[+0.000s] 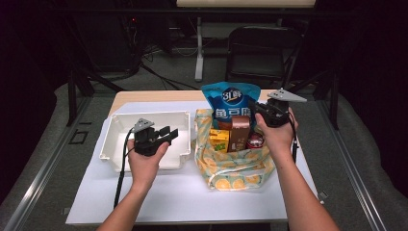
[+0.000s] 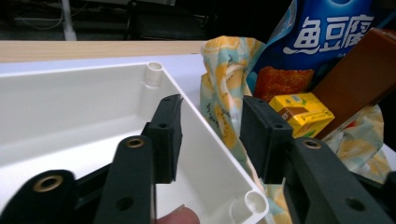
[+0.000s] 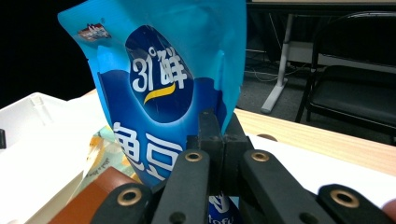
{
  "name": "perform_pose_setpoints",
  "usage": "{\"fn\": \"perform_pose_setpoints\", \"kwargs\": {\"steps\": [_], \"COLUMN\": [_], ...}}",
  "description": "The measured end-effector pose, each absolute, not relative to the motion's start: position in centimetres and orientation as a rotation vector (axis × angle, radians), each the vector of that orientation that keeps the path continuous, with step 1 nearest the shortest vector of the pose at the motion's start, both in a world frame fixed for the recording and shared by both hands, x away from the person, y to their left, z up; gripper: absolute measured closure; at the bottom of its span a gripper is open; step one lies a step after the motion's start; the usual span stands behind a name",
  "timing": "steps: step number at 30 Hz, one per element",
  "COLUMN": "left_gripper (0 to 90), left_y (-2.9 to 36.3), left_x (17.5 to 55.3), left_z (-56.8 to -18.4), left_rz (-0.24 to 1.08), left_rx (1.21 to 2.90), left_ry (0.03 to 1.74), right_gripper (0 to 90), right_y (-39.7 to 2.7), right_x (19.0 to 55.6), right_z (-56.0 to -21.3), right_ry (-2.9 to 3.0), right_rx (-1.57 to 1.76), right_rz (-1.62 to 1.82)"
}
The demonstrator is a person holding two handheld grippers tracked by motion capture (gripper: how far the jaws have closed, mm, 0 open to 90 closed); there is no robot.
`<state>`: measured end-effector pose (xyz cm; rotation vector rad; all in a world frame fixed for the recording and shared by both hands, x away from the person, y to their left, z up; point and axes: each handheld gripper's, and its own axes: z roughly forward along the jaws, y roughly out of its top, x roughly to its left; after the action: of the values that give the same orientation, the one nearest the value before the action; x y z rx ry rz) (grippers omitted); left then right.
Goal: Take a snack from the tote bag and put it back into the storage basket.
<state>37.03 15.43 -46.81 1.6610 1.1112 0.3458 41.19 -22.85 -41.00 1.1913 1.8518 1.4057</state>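
"31°鲜" and "鱼豆腐" on the blue pouch [image 3: 163, 79]

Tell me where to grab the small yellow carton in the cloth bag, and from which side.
Grip the yellow carton across its flat side faces near the top, coming straight down from above. It stands in the cloth bag with only its upper part showing, hemmed in by the brown box beside it and the blue pouch behind. The left gripper, open over the white tray, looks nearest.

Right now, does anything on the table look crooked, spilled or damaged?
Nothing spilled or damaged. The blue snack pouch sticks up out of the lemon-print bag, pinched at its edge by the right gripper. The brown box leans inside.
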Motion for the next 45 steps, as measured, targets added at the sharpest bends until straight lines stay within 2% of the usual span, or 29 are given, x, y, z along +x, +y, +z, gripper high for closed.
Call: {"fn": "perform_pose_setpoints", "kwargs": {"steps": [5,12,22,31,45], "left_gripper": [47.0,27.2,31.5,33.9,34.5], "left_y": [15.1,15.3,15.8,15.7,15.4], "left_x": [37.1,37.5,37.8,37.7,39.3], "left_z": [-46.3,-45.5,-46.2,-46.2,-43.9], "left_rz": [0.383,0.382,0.383,0.387,0.423], "left_rx": [1.668,1.666,1.644,1.601,1.573], "left_ry": [1.048,0.995,1.002,1.004,0.951], "right_gripper": [90.0,90.0,90.0,90.0,90.0], "right_y": [-22.8,-22.9,-22.1,-20.9,-18.5], "right_x": [41.2,41.3,40.7,40.8,41.1], "right_z": [-39.8,-38.0,-36.2,-36.3,-35.4], "right_ry": [1.827,1.806,1.752,1.739,1.74], "right_rx": [1.192,1.209,1.155,1.157,1.123], "right_rz": [1.417,1.438,1.502,1.529,1.561]}}
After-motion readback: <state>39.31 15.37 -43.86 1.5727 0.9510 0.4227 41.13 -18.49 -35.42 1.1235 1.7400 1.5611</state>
